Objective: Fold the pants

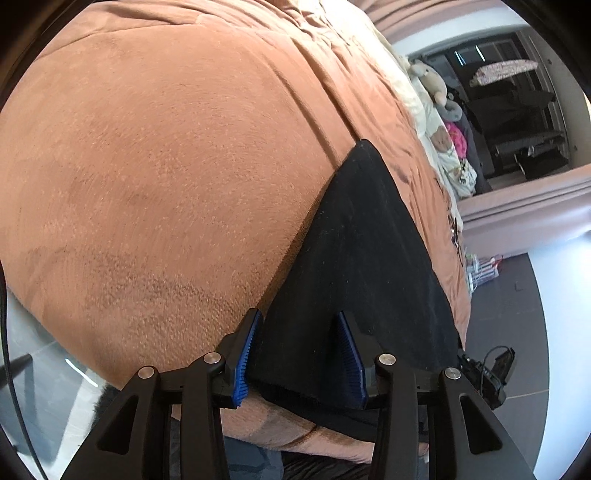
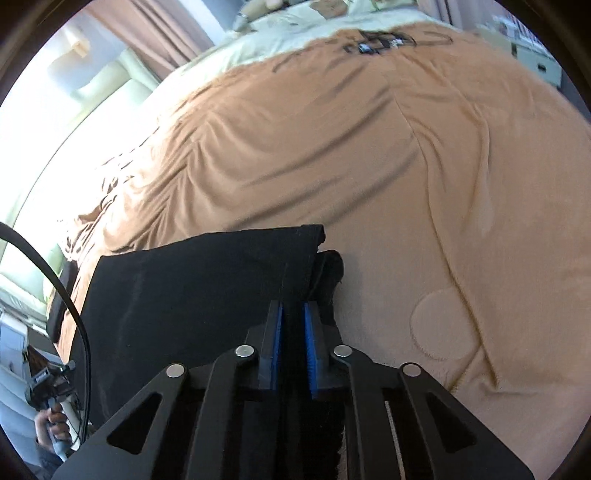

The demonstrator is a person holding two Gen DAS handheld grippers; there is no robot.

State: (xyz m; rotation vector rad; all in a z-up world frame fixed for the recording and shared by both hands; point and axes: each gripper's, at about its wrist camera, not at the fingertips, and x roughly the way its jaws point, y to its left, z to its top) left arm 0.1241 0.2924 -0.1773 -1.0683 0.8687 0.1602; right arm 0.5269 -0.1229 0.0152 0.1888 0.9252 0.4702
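The black pants (image 1: 365, 266) lie flat on a brown blanket (image 1: 166, 166) near the bed's front edge. My left gripper (image 1: 299, 321) is open, its blue-padded fingers straddling the near corner of the pants without closing on it. In the right wrist view the pants (image 2: 192, 291) spread to the left, with a bunched end near the middle. My right gripper (image 2: 293, 314) is shut on the pants' edge, with black cloth pinched between its blue pads. The left gripper (image 2: 48, 380) and the hand holding it show at the far left.
The brown blanket (image 2: 369, 155) covers the bed, with wrinkles and a pale sheet (image 2: 280, 33) at the far end. Stuffed toys (image 1: 432, 81) and pillows lie along the bed's far side. Grey floor (image 1: 524, 332) lies beside the bed. A black cable (image 2: 74, 306) hangs at the left.
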